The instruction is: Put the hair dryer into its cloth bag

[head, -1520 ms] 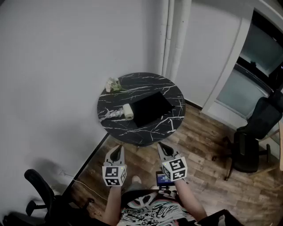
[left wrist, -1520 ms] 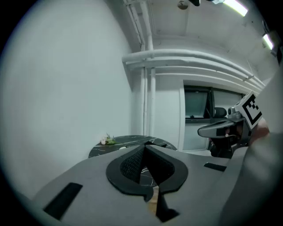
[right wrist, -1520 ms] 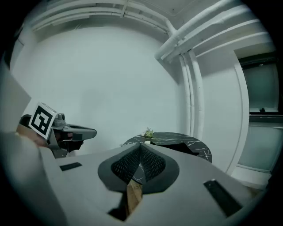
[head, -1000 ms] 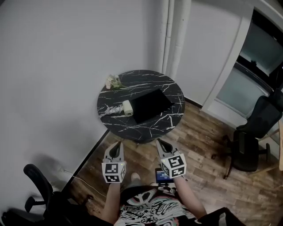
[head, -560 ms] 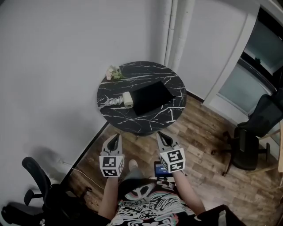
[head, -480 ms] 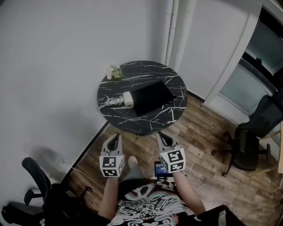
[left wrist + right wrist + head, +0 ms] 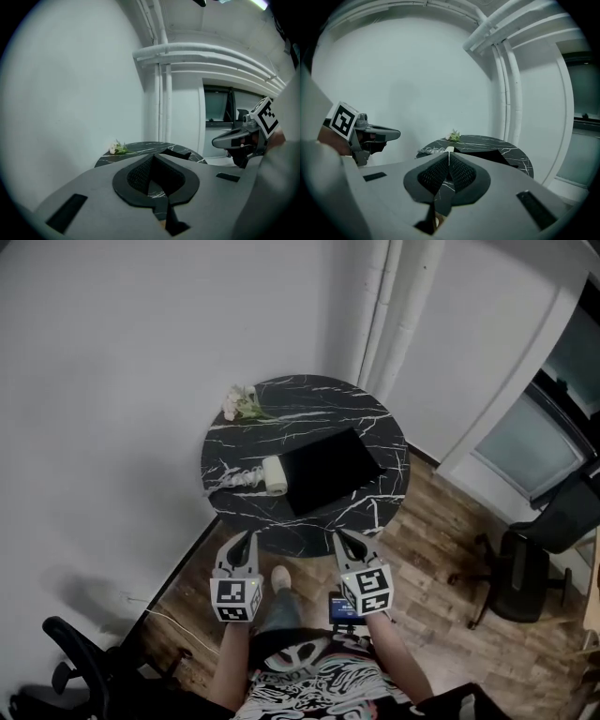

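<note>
We are holding both grippers low over the wood floor (image 7: pixel 441 521), short of the near rim of the round marble table (image 7: pixel 375 432), and neither is touching anything. The left gripper (image 7: pixel 248 540) is showing its jaws pressed together with nothing between them, and the right gripper (image 7: pixel 344 540) is doing the same. The hair dryer (image 7: pixel 273 475) is lying on the left part of the tabletop, ahead of the left gripper, a short white barrel with its coiled cord (image 7: pixel 234 481) trailing off to the left. As far as we can judge, its long axis is running across us rather than toward us, though it is too small to be sure. The black cloth bag (image 7: pixel 333 468) is lying flat just beside the hair dryer on its right, seemingly touching it, and is facing the right gripper. So we are judging the left gripper the nearer one for the hair dryer and the right gripper for the cloth bag, whose open end we cannot make out. Nothing is standing between the jaws and the table. The flowers (image 7: pixel 238 405) are resting at the far left rim, well past the hair dryer, and the office chair (image 7: pixel 525 563) is sitting well off to the right.
</note>
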Motion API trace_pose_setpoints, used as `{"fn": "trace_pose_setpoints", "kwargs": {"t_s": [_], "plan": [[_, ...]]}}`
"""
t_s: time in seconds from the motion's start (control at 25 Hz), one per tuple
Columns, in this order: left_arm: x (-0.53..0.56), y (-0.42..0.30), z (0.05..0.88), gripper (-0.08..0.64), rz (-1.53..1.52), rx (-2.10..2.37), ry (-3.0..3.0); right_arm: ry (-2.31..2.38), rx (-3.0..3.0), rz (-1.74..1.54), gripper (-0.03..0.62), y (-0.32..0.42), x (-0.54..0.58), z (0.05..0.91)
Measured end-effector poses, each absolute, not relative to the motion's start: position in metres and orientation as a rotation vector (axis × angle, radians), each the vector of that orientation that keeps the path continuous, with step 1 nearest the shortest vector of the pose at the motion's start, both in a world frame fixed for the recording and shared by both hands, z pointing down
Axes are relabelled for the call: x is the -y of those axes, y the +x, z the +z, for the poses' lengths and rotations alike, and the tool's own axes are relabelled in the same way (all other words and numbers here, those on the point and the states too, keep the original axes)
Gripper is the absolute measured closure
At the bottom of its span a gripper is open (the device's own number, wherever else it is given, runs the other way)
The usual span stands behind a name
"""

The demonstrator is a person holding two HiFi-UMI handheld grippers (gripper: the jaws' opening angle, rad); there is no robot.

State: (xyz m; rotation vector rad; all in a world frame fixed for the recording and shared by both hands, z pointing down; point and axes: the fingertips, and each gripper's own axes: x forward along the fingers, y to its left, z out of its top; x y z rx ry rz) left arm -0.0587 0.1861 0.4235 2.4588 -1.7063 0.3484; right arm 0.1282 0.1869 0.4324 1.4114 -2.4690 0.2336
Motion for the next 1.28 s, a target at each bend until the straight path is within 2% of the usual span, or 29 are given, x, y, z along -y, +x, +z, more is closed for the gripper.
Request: {"fn": "trace_pose_setpoints", "kwargs": {"t_s": [0.64,0.92,1.28], "plan": [[0.032,-0.121,0.457,0.546,0.490,1.545,2.520,1.405,2.360,0.426,0.572,0.068,0.017,0.465],[0.067,-0.131,0.488,0.546,0.492,1.440,2.532,1.370,2.306,0.489,0.572,0.053,0.041,0.491],[0.057,-0.128,0.513,0.546,0.488,1.319,2.572,1.397,2.267,0.621,0.572,0.062,0.012,0.497]]}}
